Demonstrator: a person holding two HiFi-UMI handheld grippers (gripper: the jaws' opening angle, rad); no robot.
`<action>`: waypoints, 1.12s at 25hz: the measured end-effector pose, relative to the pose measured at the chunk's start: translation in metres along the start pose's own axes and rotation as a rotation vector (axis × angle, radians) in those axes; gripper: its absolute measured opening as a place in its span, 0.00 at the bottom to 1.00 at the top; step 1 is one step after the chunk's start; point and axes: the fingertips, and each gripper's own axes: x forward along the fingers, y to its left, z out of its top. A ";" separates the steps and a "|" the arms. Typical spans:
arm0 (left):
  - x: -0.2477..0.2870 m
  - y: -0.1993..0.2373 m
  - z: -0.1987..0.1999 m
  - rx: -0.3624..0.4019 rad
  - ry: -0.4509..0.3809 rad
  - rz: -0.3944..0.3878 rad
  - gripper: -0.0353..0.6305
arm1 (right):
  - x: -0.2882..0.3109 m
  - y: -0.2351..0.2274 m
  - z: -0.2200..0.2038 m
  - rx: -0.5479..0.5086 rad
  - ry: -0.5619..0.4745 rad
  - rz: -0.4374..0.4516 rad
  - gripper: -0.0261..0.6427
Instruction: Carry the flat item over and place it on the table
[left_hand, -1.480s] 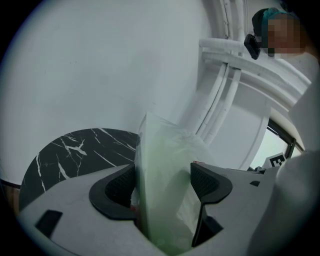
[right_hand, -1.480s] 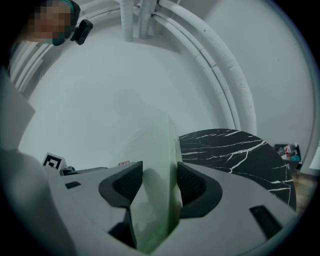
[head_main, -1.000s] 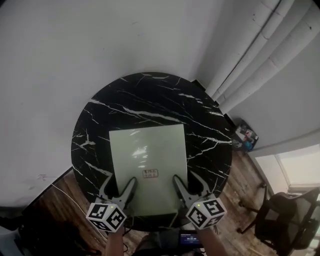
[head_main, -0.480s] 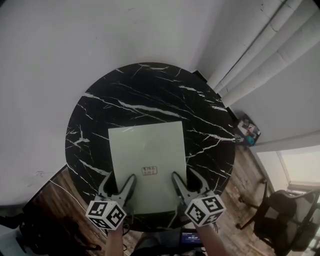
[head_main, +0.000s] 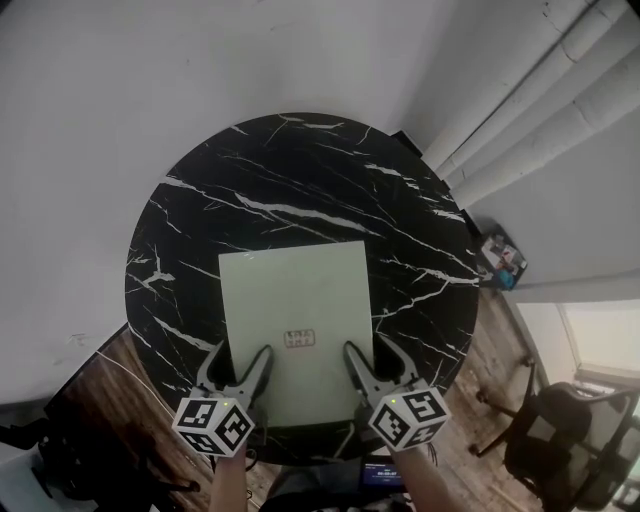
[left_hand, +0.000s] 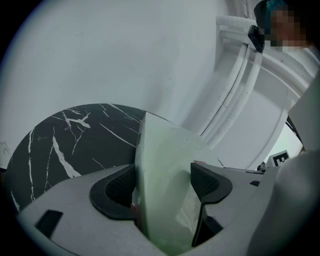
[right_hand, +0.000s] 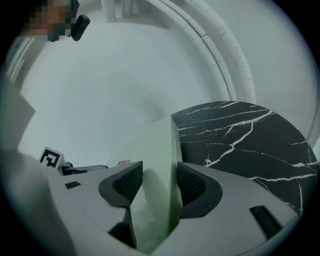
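The pale green flat sheet lies spread over the near half of the round black marble worktop, its near edge reaching the worktop's rim by the person; whether it rests on the surface cannot be told. The left gripper pinches that near edge at the sheet's left corner, and the right gripper pinches it at the right corner. A small red label sits on the sheet between the two.
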 end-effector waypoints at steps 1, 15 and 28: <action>0.001 0.001 -0.001 -0.001 0.002 0.004 0.59 | 0.001 0.000 0.000 0.000 0.007 0.001 0.36; 0.012 0.008 -0.007 -0.006 0.054 0.028 0.59 | 0.011 -0.005 -0.005 -0.025 0.076 -0.041 0.36; 0.014 0.008 -0.007 0.020 0.054 0.053 0.59 | 0.012 -0.006 -0.005 -0.043 0.074 -0.049 0.36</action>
